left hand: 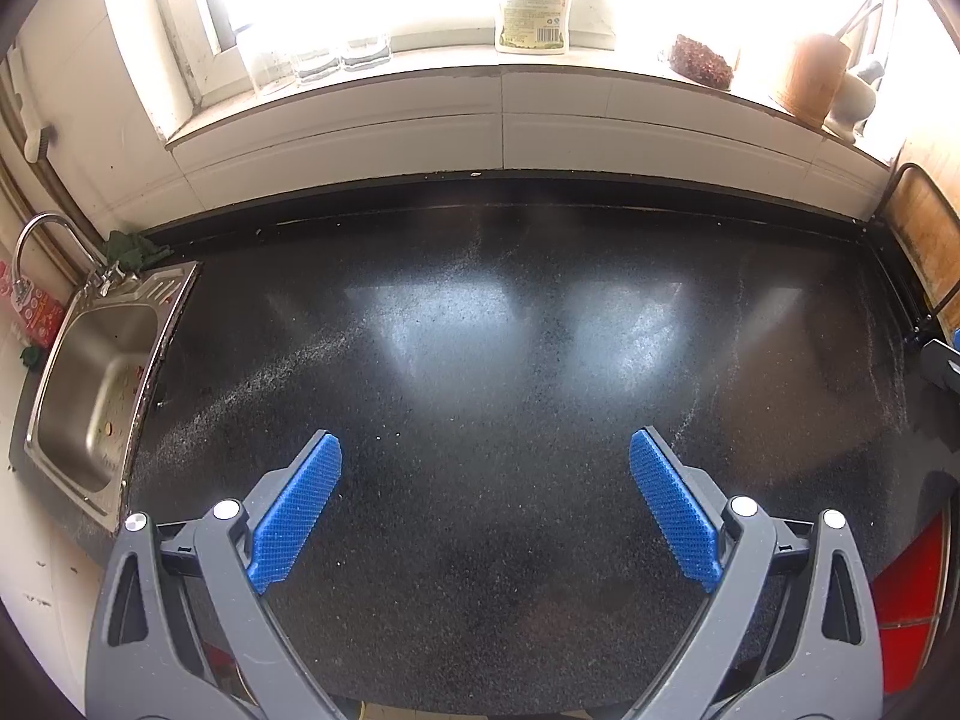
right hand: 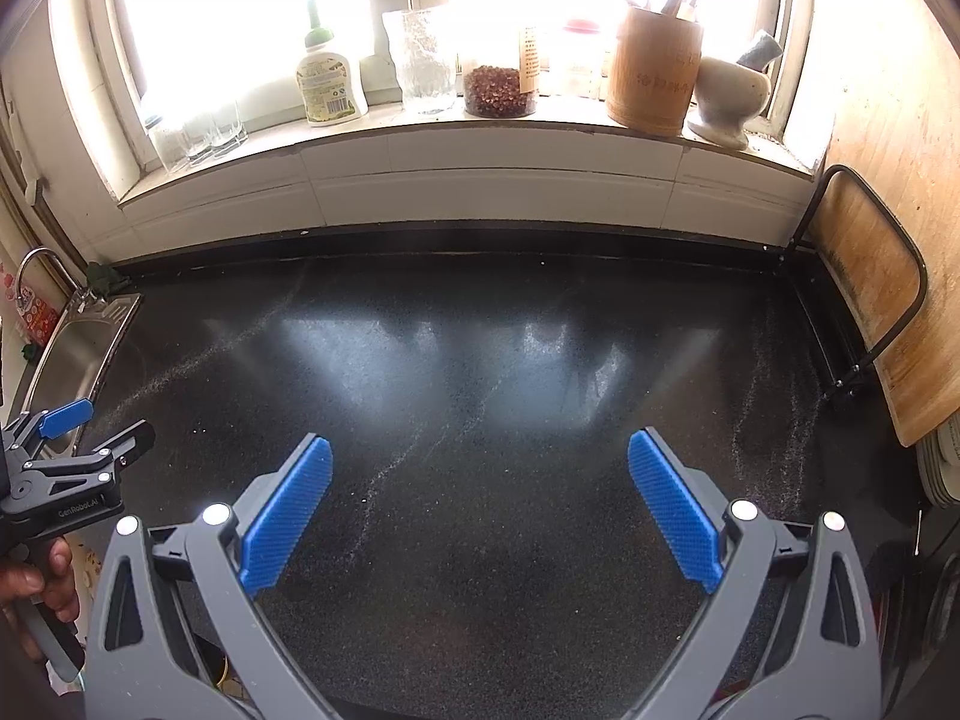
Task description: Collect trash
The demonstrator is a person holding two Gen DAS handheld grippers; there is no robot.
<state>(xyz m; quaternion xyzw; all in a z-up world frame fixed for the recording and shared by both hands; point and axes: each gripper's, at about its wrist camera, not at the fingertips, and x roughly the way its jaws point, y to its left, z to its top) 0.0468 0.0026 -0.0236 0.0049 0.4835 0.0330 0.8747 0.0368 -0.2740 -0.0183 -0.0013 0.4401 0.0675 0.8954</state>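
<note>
My left gripper hangs open over the black speckled countertop, nothing between its blue pads. My right gripper is open too, over the same countertop, empty. In the right wrist view the left gripper shows at the far left, held by a hand. A crumpled green scrap lies behind the sink by the tap; it shows small in the right wrist view as the green scrap. Small bits lie in the sink basin. Streaks of fine white grains cross the counter.
A steel sink with a tap sits at the left. The windowsill holds glasses, a detergent bottle, a jar of dried chilies, a bamboo utensil holder and a mortar. A cutting board rack stands at right.
</note>
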